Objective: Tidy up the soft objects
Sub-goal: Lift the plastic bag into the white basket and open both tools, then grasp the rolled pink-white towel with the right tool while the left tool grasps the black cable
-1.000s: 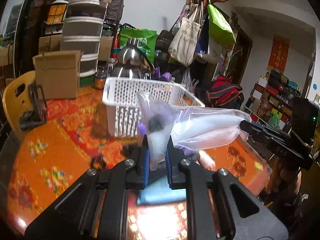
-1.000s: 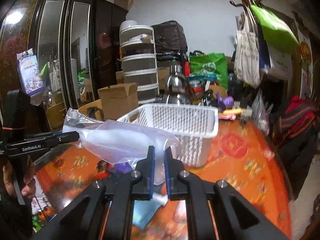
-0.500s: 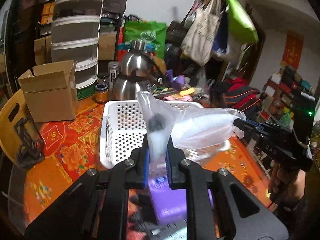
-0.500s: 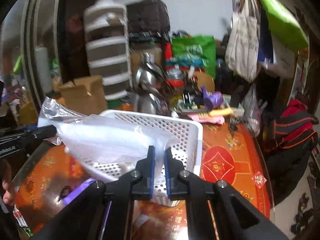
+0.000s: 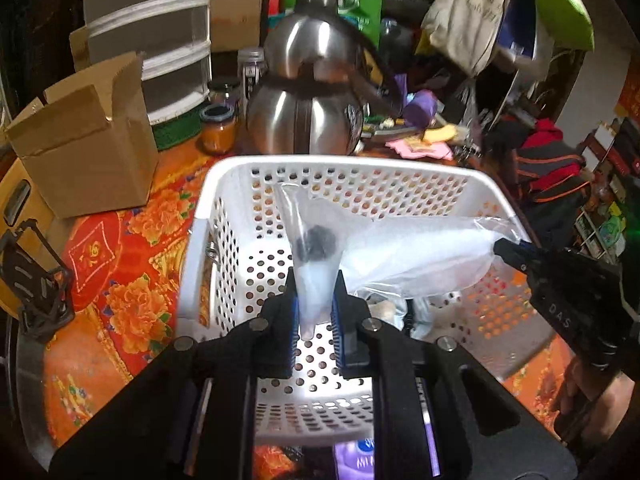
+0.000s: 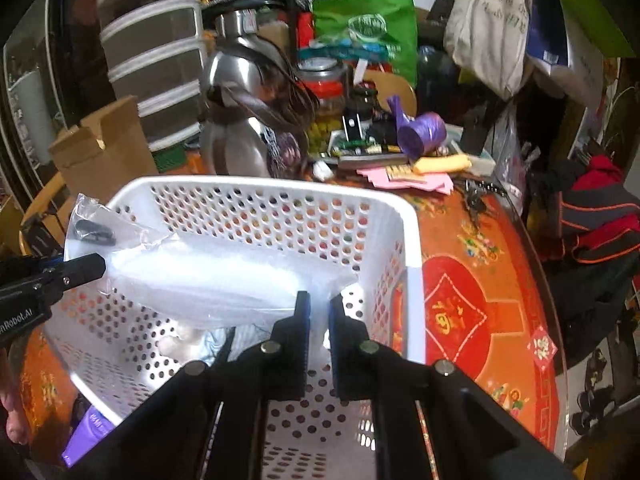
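Note:
A clear plastic bag (image 5: 408,256) with white soft filling and a small dark item hangs stretched between both grippers, over the inside of a white perforated basket (image 5: 224,184). My left gripper (image 5: 314,300) is shut on one end of the bag. My right gripper (image 6: 318,308) is shut on the other end of the bag (image 6: 208,272); it also shows in the left wrist view (image 5: 516,250). The left gripper shows at the left of the right wrist view (image 6: 86,266). The basket (image 6: 412,240) holds some pale soft items (image 6: 192,340) at its bottom.
The basket stands on an orange-red flowered tablecloth (image 5: 120,240). Behind it are a steel kettle (image 5: 308,92), a cardboard box (image 5: 88,136), a jar (image 5: 218,128), stacked drawers (image 5: 148,32) and clutter (image 6: 420,136). A purple packet (image 5: 356,456) lies near the basket's front edge.
Both grippers have carried the bag forward from in front of the basket to above its inside and lowered it. Both stay shut on the bag.

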Demonstrator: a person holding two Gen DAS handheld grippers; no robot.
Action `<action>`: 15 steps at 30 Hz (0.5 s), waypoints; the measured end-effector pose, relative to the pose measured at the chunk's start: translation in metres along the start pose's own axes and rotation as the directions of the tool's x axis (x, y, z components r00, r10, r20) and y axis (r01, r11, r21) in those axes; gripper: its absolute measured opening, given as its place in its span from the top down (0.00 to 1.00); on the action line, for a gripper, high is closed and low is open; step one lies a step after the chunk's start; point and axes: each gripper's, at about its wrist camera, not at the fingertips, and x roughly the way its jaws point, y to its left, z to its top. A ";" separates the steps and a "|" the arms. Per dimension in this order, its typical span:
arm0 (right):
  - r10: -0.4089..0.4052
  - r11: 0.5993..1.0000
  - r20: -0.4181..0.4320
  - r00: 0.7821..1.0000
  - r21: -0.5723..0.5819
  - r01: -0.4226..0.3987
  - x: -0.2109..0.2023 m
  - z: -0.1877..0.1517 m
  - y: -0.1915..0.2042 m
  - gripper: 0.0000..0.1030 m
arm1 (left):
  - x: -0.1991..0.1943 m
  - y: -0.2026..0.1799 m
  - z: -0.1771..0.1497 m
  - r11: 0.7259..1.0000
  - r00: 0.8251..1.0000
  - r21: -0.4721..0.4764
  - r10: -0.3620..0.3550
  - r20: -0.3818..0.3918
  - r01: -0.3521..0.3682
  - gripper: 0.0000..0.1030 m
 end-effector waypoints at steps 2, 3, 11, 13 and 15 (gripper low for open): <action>-0.011 1.000 -0.010 1.000 -0.021 0.011 0.004 -0.003 0.003 0.93 | 0.008 -0.002 -0.002 0.999 1.000 0.019 0.026 -0.005 -0.026 0.88; -0.012 1.000 -0.009 1.000 -0.022 0.011 0.005 -0.004 0.003 0.93 | 0.011 -0.001 -0.003 1.000 1.000 0.017 0.025 -0.006 -0.025 0.88; -0.019 1.000 0.046 0.999 -0.020 0.020 0.000 -0.007 0.003 0.72 | 0.012 0.013 -0.008 0.999 0.999 0.000 0.036 0.022 -0.036 0.66; 0.000 1.000 0.071 0.998 -0.011 0.001 -0.006 -0.007 0.002 0.45 | 0.010 0.018 -0.009 1.000 0.999 -0.012 0.020 0.030 -0.020 0.55; -0.012 1.000 0.110 0.994 -0.013 0.014 -0.016 -0.008 0.002 0.26 | 0.004 0.018 -0.010 1.000 0.998 -0.008 0.013 0.054 -0.013 0.41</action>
